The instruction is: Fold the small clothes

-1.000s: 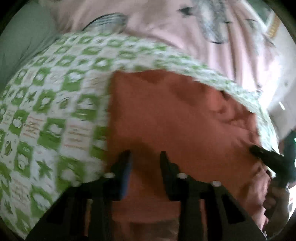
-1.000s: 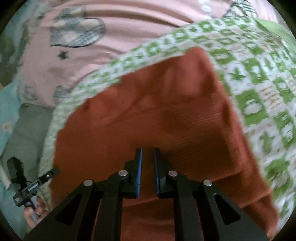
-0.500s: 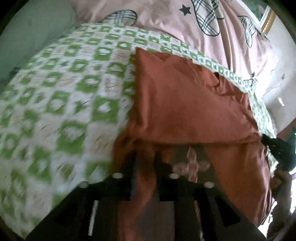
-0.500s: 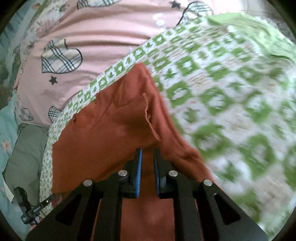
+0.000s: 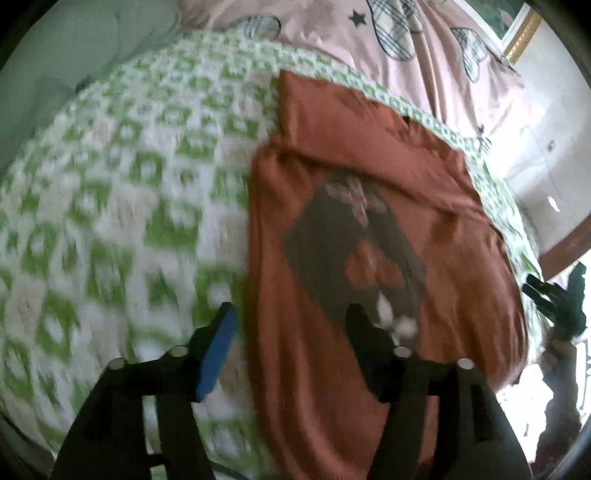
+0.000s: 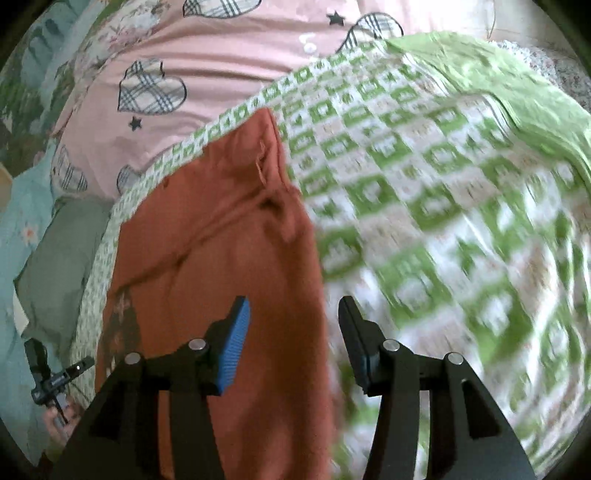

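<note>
A rust-orange small garment (image 5: 369,192) lies on a green-and-white checked blanket (image 5: 129,184), its near part folded over so a dark square print (image 5: 351,254) faces up. My left gripper (image 5: 291,328) is open above the garment's near left edge and holds nothing. In the right wrist view the same garment (image 6: 221,236) lies left of centre on the blanket (image 6: 424,177). My right gripper (image 6: 295,321) is open over the garment's right edge and holds nothing. Each gripper shows at the edge of the other's view, the right one (image 5: 554,299) and the left one (image 6: 55,380).
A pink quilt with plaid hearts (image 6: 207,66) lies beyond the blanket. A grey-green pillow (image 6: 55,258) sits at the left. A plain green cloth (image 6: 498,85) lies at the far right. A wall and a picture frame (image 5: 521,33) are behind the bed.
Both grippers were shut on the orange garment and carried its edge over into a fold. Both have now opened and let go, and the dark print has come into view.
</note>
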Demonstrator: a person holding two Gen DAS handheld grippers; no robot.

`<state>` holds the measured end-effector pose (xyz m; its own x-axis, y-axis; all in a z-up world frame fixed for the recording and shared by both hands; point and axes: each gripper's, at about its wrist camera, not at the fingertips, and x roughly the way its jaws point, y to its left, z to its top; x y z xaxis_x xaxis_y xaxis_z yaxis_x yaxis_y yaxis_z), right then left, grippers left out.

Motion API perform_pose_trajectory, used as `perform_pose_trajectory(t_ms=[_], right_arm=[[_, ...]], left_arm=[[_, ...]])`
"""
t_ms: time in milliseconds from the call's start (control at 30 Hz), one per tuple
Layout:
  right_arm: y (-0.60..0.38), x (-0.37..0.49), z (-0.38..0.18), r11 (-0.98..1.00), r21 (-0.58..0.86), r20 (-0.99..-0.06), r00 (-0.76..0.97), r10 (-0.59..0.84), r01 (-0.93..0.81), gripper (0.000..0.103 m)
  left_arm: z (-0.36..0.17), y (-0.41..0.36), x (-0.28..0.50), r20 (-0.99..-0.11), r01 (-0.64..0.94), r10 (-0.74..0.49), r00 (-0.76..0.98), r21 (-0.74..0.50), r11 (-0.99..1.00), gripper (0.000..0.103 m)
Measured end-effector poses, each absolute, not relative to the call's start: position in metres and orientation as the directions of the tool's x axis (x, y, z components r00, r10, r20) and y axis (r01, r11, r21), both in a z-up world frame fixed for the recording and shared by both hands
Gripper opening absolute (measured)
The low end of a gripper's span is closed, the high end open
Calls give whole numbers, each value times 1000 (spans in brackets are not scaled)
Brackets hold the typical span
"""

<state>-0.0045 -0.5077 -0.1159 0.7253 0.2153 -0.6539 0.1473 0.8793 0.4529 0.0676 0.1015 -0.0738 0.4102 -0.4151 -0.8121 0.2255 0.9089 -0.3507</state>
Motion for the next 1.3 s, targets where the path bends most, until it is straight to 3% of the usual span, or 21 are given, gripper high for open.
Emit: perform_pose_trajectory(t_ms=[167, 333, 600, 667, 700, 733, 767, 800, 1000, 1300], right_arm=[[-513, -32, -141, 839, 541, -668, 636, 387, 56, 51], [-498, -66, -154, 774, 626, -617, 547, 565, -95, 51], [-476, -82, -165, 724, 658, -544, 533, 647, -207, 51], [-472, -82, -170, 730, 652, -550, 535, 642, -205, 44], [-472, -82, -172, 730, 654, -548, 543, 637, -197, 35], [-473, -82, -172, 731, 655, -547, 549, 632, -190, 27], [-475, -83, -173, 739, 650, -552, 558, 620, -178, 10], [-478, -84, -175, 736, 656, -550, 563, 616, -165, 10], [-500, -98, -163, 665, 726, -429, 642, 635, -173, 7], [-502, -77, -102, 622, 738, -271, 728, 630, -262, 7]], left_arm=[[-88, 105, 22, -790, 269, -516, 332, -445, 854, 71], [-94, 103, -18, -773, 334, -576, 265, -487, 807, 71], [-109, 102, -24, -756, 346, -620, 207, -537, 770, 60], [-110, 106, -21, -751, 334, -626, 208, -547, 767, 50], [-111, 108, -20, -752, 328, -624, 212, -547, 770, 46], [-111, 110, -21, -755, 323, -617, 220, -541, 777, 33], [-111, 113, -22, -765, 319, -600, 235, -522, 791, 13], [-111, 114, -23, -763, 319, -602, 237, -524, 790, 7], [-79, 114, -28, -697, 359, -651, 301, -550, 754, 6], [-4, 118, 4, -555, 388, -692, 462, -575, 720, 6]])
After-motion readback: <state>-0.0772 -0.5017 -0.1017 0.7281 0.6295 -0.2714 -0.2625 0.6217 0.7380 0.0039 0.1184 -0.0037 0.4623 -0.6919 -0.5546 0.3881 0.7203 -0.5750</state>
